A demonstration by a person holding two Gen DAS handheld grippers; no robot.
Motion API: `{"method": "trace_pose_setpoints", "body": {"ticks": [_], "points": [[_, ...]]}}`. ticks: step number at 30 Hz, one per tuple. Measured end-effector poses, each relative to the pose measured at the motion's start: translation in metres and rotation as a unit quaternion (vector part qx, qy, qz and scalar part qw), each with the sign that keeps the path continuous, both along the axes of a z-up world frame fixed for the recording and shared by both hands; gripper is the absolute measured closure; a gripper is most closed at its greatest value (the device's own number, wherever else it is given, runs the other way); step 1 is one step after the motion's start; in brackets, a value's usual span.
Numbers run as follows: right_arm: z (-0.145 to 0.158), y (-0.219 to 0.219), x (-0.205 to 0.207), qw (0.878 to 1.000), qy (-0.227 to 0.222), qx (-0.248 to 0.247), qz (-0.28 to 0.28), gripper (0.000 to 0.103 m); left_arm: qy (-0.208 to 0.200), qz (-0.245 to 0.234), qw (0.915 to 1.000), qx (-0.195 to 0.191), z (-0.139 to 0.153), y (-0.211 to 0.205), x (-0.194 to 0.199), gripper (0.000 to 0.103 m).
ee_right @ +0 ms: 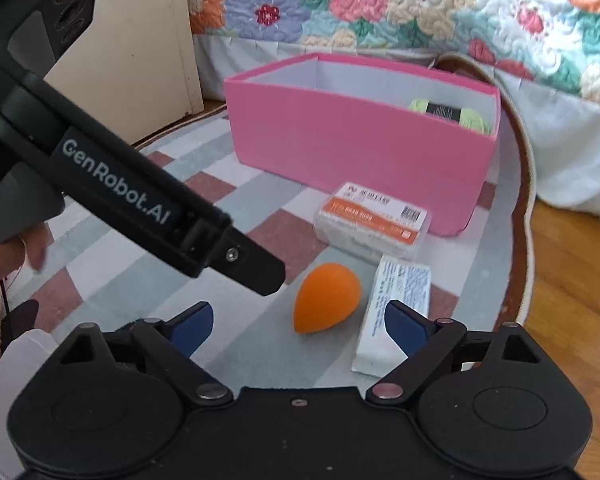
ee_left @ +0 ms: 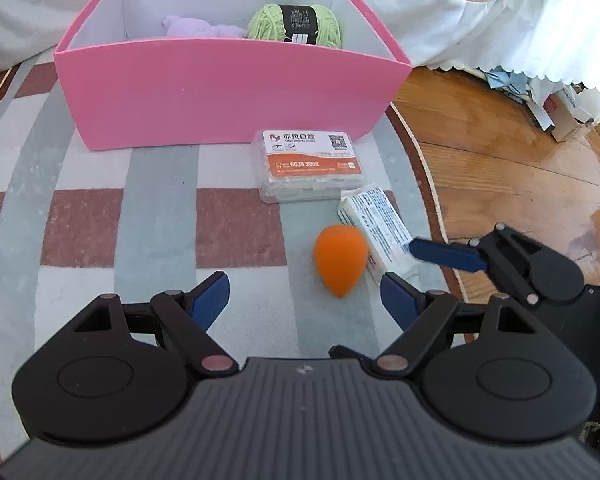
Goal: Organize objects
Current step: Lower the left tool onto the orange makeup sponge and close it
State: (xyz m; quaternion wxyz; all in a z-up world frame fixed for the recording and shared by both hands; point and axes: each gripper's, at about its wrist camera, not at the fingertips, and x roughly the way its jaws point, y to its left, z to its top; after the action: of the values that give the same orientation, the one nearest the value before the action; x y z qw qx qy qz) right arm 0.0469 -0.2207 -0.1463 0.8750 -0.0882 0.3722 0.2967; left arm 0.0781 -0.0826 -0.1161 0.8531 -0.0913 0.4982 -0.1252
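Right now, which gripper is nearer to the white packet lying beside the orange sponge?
Right. The right gripper has one finger over the white packet. The left gripper hangs open in front of the orange sponge, beside the packet.

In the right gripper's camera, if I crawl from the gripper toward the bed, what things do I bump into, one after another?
Orange sponge → clear case → pink box → flowery quilt. The white packet lies beside the sponge, so it has no clear turn.
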Motion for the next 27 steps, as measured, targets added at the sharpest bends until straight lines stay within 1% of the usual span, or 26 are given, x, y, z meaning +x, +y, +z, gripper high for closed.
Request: {"method": "trace_pose_setpoints", "body": {"ticks": [5,6,9,10,11,12,13,14,15,17,18,20,24,26,27], "points": [[-0.009,0.003,0.005,1.000,0.005,0.002,-0.008,0.015,-0.024,-0.014,0.9995,-0.012,-0.004,-0.007,0.003,0.025],[-0.010,0.004,0.006,1.000,0.005,0.003,-0.009,0.016,-0.025,-0.015,0.9995,-0.015,-0.005,-0.009,0.004,0.027],[-0.014,0.006,0.009,1.000,0.007,0.005,-0.016,0.021,-0.021,-0.012,0.9996,-0.018,-0.012,-0.013,0.011,0.041],[-0.016,0.006,0.011,1.000,0.008,0.005,-0.020,0.025,-0.020,-0.010,0.9995,-0.022,-0.014,-0.013,0.013,0.046],[-0.017,0.007,0.012,1.000,0.007,0.005,-0.023,0.028,-0.018,-0.008,0.9994,-0.027,-0.017,-0.014,0.015,0.048],[-0.017,0.008,0.013,1.000,0.004,0.003,-0.026,0.030,-0.015,-0.007,0.9993,-0.032,-0.020,-0.013,0.016,0.052],[-0.018,0.009,0.014,1.000,0.000,-0.001,-0.030,0.034,-0.012,-0.006,0.9992,-0.037,-0.022,-0.014,0.017,0.060],[-0.019,0.010,0.014,0.999,-0.004,-0.006,-0.035,0.040,-0.008,-0.006,0.9990,-0.043,-0.025,-0.014,0.019,0.066],[-0.019,0.010,0.014,0.999,-0.010,-0.009,-0.039,0.042,-0.004,-0.005,0.9988,-0.050,-0.027,-0.014,0.020,0.074],[-0.019,0.012,0.014,0.999,-0.016,-0.015,-0.048,0.053,-0.002,-0.003,0.9975,-0.070,-0.030,-0.013,0.021,0.077],[-0.020,0.012,0.013,0.998,-0.019,-0.017,-0.049,0.055,-0.002,-0.002,0.9970,-0.077,-0.031,-0.013,0.022,0.080],[-0.020,0.014,0.010,0.998,-0.026,-0.025,-0.052,0.057,-0.002,-0.003,0.9970,-0.077,-0.032,-0.016,0.022,0.080],[-0.022,0.015,0.007,0.998,-0.032,-0.028,-0.053,0.058,-0.001,-0.001,0.9969,-0.079,-0.033,-0.016,0.022,0.080],[-0.022,0.015,0.007,0.998,-0.033,-0.030,-0.053,0.057,0.003,0.004,0.9965,-0.084,-0.034,-0.015,0.023,0.079],[-0.023,0.015,0.007,0.998,-0.034,-0.030,-0.053,0.057,0.005,0.005,0.9963,-0.085,-0.035,-0.014,0.023,0.076]]}}
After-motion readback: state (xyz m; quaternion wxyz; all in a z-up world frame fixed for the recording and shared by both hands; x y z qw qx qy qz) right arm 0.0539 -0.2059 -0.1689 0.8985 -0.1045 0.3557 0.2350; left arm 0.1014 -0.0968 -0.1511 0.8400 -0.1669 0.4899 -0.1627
